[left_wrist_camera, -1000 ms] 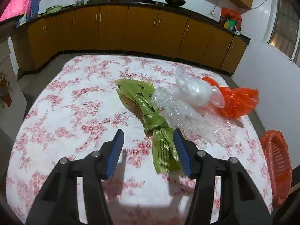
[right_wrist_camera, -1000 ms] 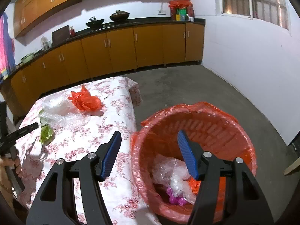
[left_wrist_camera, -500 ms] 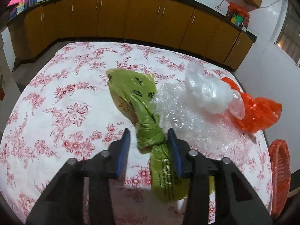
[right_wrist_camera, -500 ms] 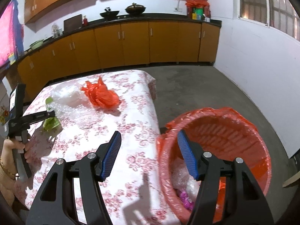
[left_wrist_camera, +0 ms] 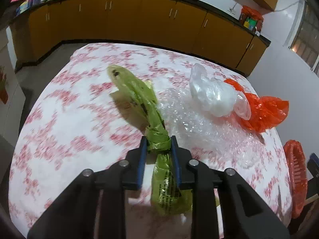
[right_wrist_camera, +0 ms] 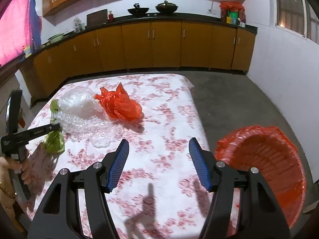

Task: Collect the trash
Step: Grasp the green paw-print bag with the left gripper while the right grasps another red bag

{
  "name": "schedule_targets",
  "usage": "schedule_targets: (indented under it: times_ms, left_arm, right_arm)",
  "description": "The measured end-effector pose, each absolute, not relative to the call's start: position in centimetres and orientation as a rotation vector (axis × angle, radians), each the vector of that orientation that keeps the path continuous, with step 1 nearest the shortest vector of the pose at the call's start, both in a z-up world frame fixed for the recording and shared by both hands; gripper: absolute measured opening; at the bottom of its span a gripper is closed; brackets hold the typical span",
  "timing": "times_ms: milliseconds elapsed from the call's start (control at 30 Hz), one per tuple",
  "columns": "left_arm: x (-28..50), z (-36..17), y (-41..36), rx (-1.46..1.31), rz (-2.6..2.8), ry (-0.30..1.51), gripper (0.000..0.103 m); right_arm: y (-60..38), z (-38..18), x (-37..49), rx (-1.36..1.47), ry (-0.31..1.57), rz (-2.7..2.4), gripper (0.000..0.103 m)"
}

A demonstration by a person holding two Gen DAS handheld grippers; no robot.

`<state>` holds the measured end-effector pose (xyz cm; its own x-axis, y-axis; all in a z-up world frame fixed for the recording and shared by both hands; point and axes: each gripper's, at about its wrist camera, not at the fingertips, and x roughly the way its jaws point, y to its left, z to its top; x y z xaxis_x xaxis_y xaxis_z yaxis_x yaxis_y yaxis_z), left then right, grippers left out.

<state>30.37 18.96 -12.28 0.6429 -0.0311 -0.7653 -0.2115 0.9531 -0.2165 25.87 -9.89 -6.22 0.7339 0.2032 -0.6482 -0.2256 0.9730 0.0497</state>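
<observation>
My left gripper (left_wrist_camera: 158,142) is shut on the knot of a green plastic bag (left_wrist_camera: 139,97) and holds it off the floral tablecloth (left_wrist_camera: 69,119). The bag also shows in the right wrist view (right_wrist_camera: 53,141), pinched by the left gripper (right_wrist_camera: 56,126). Bubble wrap (left_wrist_camera: 195,127), a clear plastic bag (left_wrist_camera: 211,95) and an orange plastic bag (left_wrist_camera: 265,111) lie to its right. My right gripper (right_wrist_camera: 158,147) is open and empty above the table's near right part. The orange trash basket (right_wrist_camera: 265,159) stands on the floor at the right.
The basket's rim shows past the table's right edge in the left wrist view (left_wrist_camera: 296,177). Orange kitchen cabinets (right_wrist_camera: 151,43) run along the back wall. Bare concrete floor (right_wrist_camera: 229,91) lies between table, basket and cabinets.
My left gripper has closed on the green bag's knot and lifted it. My right gripper has swung left from over the basket to over the table.
</observation>
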Motion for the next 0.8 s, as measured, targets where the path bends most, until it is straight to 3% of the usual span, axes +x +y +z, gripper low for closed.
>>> schedule_targets:
  times_ms: [100,300,433,800]
  left_arm:
    - [29.5,-12.5,20.2,-0.325,0.115,0.874,0.031]
    - [29.5,-13.0,21.0,-0.326,0.127,0.879,0.032]
    - [29.6,-13.0,20.6,-0.313,0.123,0.875,0.022]
    - [27.6,-11.0,21.8,-0.283,0.168,0.824,0.021]
  right_arm:
    - [-8.8,-6.5,26.0,-0.04,0.716,0.257,0.063]
    - [-7.6,-6.7,25.8,-0.06,0.723,0.274,0.063]
    - [-7.3,-6.5,25.9,-0.059,0.717,0.266,0.063]
    - [-5.6,-5.9,30.6,-0.012,0.678,0.281,0.063]
